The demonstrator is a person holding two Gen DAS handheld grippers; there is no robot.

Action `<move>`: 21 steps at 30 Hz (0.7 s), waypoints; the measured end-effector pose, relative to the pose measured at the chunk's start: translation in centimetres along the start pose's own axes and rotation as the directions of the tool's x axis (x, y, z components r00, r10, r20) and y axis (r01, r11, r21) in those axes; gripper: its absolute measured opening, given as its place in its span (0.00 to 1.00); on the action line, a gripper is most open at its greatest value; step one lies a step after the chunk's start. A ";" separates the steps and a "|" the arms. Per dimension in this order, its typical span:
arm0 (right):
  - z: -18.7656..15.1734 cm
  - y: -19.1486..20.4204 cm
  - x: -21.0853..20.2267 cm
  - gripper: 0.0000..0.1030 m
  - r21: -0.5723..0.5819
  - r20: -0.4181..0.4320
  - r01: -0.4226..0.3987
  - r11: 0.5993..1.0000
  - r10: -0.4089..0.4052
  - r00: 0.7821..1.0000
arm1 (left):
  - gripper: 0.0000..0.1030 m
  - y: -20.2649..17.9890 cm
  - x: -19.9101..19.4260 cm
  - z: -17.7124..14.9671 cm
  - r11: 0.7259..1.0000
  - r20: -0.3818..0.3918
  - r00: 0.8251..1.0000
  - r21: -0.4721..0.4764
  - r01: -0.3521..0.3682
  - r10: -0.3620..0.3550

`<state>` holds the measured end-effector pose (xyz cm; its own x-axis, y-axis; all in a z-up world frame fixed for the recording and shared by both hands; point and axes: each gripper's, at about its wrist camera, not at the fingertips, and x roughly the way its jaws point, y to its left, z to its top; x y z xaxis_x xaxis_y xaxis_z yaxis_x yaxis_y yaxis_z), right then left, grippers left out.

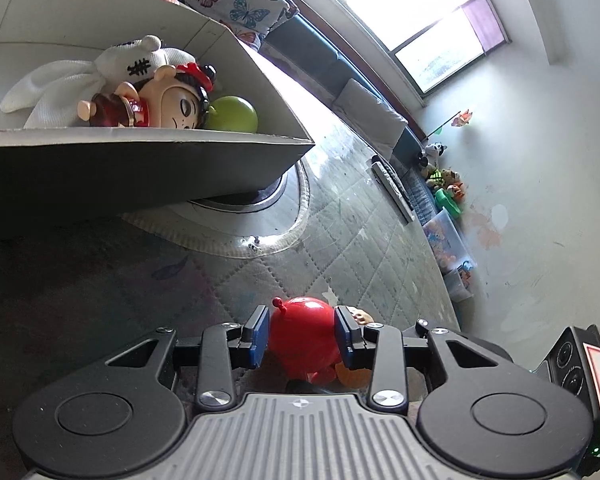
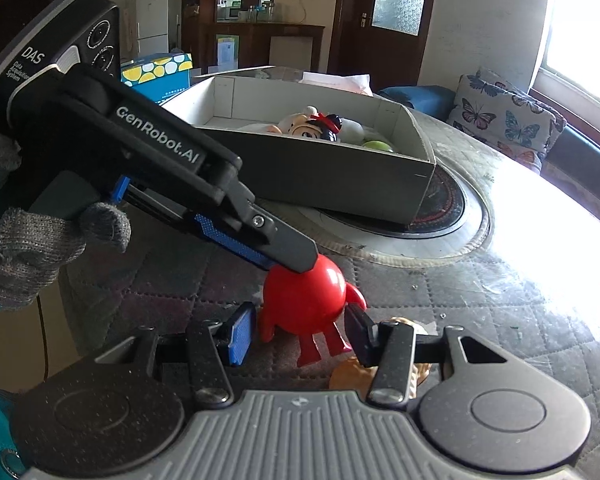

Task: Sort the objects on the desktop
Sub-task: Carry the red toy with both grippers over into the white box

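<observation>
Item one, nearest: the red figure (image 2: 308, 284), a glossy round-headed toy with stubby arms and legs. It sits at the near edge of the quilted table cover (image 2: 480, 320), between both tools at once and outside the box.

Item two: the right gripper (image 2: 300, 332). We see its jaws set moderately wide about the figure's lower body, one pad against each arm – a hold on the figure. A tan-orange object (image 2: 352, 376) lies under its right finger; we cannot identify it.

Item three: the left gripper (image 1: 302, 338), carried by a hand in a grey knit glove (image 2: 24, 248). It slants down onto the figure's head. In its own view the blue pads lie along both sides of the head with no gap showing – whether they press, we cannot tell.

Item four, beyond: the grey cardboard box (image 2: 340, 172), open-topped, resting partly on a round inset (image 2: 452, 216) in the table. Inside we count a big-headed doll (image 1: 168, 106) with red trim, a white plush (image 1: 60, 84) behind it, and a green ball (image 1: 232, 114) touching the doll's head.

Item five, farthest: a butterfly-print cushion (image 2: 504, 120) below the window.
</observation>
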<state>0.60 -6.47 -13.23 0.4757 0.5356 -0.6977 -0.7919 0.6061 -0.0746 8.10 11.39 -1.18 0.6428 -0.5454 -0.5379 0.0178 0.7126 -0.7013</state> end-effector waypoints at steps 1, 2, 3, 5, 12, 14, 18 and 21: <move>0.0 -0.1 0.0 0.48 0.003 0.000 0.000 1.000 0.000 1.000 | 0.38 0.1 0.0 0.0 1.000 0.000 1.000 -0.006 0.003 -0.003; 0.0 -0.1 0.0 0.48 0.005 0.000 0.001 1.000 -0.001 1.000 | 0.38 0.1 0.1 0.0 1.000 -0.001 1.000 -0.011 0.008 -0.008; 0.1 -0.2 0.1 0.49 0.011 0.000 0.001 1.000 -0.001 1.000 | 0.38 0.2 0.1 0.0 1.000 -0.004 1.000 -0.015 0.013 -0.013; 0.1 -0.4 0.3 0.49 0.025 0.000 -0.002 1.000 0.001 1.000 | 0.39 0.4 0.2 0.0 1.000 -0.008 1.000 -0.023 0.022 -0.022; 0.0 -0.6 0.5 0.46 0.044 0.003 0.007 0.999 -0.007 1.000 | 0.39 0.7 0.2 -0.1 0.999 -0.004 0.999 -0.039 0.035 -0.035; 0.0 -0.7 0.4 0.46 0.046 0.004 0.002 0.999 -0.003 1.000 | 0.39 0.5 0.1 -0.2 0.999 -0.004 0.999 -0.032 0.033 -0.033; 0.2 -0.5 0.0 0.46 0.036 0.017 0.002 0.999 -0.003 1.000 | 0.38 0.1 -0.5 -0.2 0.999 0.012 0.999 -0.019 0.031 -0.031; 1.0 -0.3 -0.4 0.46 0.023 0.042 0.005 1.000 -0.006 0.999 | 0.38 -0.4 -1.4 0.1 0.999 0.042 0.999 -0.006 0.036 -0.035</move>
<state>1.03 -6.35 -12.21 0.4958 0.5561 -0.6670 -0.7806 0.6220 -0.0617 7.27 11.96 -0.05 0.6733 -0.5512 -0.4928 0.0357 0.6900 -0.7230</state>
